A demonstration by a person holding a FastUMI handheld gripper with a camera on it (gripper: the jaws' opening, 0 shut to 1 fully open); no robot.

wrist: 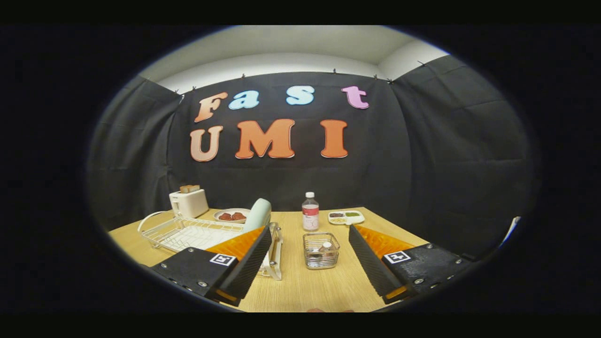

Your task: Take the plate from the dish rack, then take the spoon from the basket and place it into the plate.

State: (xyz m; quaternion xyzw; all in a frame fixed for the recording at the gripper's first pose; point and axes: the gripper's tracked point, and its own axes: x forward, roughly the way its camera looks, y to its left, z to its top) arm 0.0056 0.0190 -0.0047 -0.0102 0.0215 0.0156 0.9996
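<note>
Right now the gripper point(307, 277) has its fingers spread wide and holds nothing. Just left of the small clear wire basket point(321, 250) stands the white wire dish rack point(188, 232) with a pale green plate point(259, 213) upright at its far end. A poor grab could tip the plate or drag the rack. The spoon in the basket is hard to see.

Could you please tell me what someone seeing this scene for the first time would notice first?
The gripper and its two fingers stand wide open, holding nothing, with a small clear wire-framed basket on the light wooden table between them. Beyond the left finger sits a white wire dish rack with a pale green plate upright at its far end. Farther back stand a cream toaster and a clear plastic bottle.
</note>
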